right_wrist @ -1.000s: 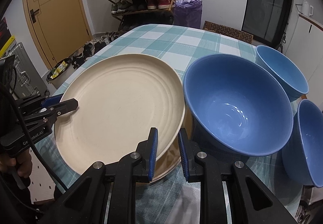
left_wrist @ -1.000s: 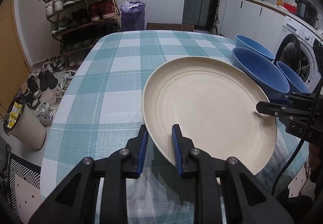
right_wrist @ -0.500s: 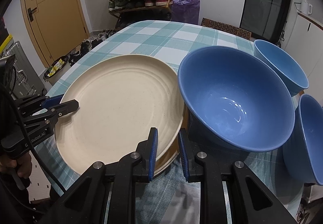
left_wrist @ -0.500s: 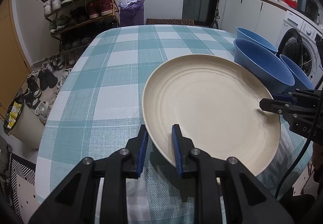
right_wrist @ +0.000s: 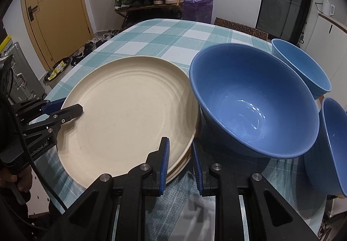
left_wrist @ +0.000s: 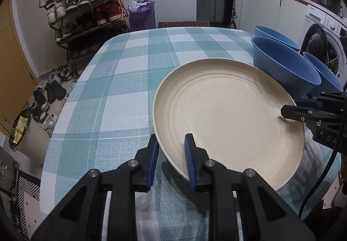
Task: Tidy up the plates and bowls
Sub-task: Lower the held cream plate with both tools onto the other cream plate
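Grippers both pinching cream ridged round plate [left_wrist: 227, 115]: left gripper [left_wrist: 171, 160] clamps near rim, right gripper [right_wrist: 180, 163] opposite rim. Plate held just over plates stacked on checked tablecloth [left_wrist: 121, 93], touching large blue bowl [right_wrist: 251, 97]. Risk: uneven lowering nudges bowl, or rim slips free.

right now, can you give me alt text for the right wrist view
Both grippers clamp opposite edges of a cream plate: the right gripper at its near rim, the left gripper at its left rim. The plate sits over a checked tablecloth, beside three blue bowls.
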Demonstrator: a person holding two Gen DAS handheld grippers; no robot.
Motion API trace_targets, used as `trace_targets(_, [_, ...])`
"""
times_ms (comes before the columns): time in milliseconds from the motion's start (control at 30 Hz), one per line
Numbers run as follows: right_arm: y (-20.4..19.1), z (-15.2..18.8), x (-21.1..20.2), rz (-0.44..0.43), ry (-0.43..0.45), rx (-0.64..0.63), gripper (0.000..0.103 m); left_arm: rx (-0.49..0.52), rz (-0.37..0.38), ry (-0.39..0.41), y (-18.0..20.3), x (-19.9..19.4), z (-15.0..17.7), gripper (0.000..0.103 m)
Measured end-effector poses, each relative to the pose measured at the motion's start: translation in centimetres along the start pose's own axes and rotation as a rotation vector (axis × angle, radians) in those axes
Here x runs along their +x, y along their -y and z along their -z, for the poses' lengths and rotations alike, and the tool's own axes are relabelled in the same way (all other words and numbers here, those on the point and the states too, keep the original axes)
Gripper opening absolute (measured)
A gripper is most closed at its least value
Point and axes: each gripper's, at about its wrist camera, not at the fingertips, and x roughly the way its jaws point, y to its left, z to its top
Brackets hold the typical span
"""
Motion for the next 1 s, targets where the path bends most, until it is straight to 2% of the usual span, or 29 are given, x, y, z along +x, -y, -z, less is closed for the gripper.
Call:
trace_targets(200, [-0.3, 0.1, 0.3, 0.014, 0.001, -0.009, 0.021, 0.019, -0.017, 0.004, 0.3, 0.0, 0.1, 0.022])
trace_targets(1000, [-0.6, 0.6, 1.0, 0.061, -0.003, -0.031, 0.021, 0.016, -0.003, -0.015, 0.3, 0.6, 0.3, 0.027])
